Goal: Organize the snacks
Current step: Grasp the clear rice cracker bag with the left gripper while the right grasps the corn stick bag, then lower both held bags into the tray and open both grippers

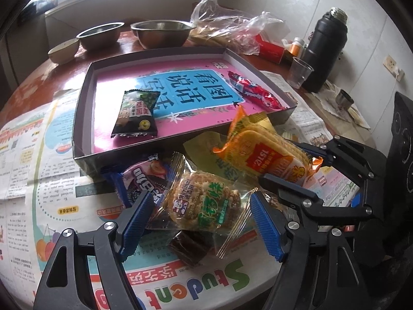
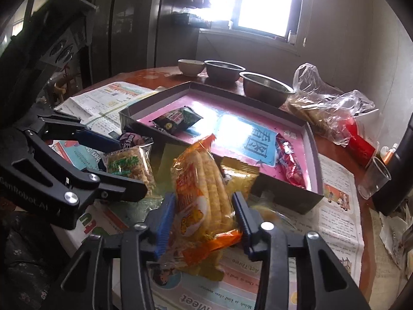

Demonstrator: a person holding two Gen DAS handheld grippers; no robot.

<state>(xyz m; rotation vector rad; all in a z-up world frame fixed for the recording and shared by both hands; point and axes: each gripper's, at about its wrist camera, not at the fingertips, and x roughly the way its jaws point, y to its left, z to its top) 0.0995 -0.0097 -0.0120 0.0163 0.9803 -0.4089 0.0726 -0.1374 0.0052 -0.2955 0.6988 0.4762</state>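
Note:
My left gripper stands open around a clear-wrapped rice cracker with a green label. Its blue pads reach only the wrapper's edges. My right gripper is shut on an orange-yellow cracker pack, both pads against its sides. In the left wrist view that pack sits between the right gripper's fingers. A purple cookie pack and a brown candy lie beside the rice cracker. The dark box with a pink floor holds a black-green snack and a red snack.
Newspaper covers the round wooden table. Behind the box stand two steel bowls and a pale bowl. A clear plastic bag, a black flask and a plastic cup crowd the far right.

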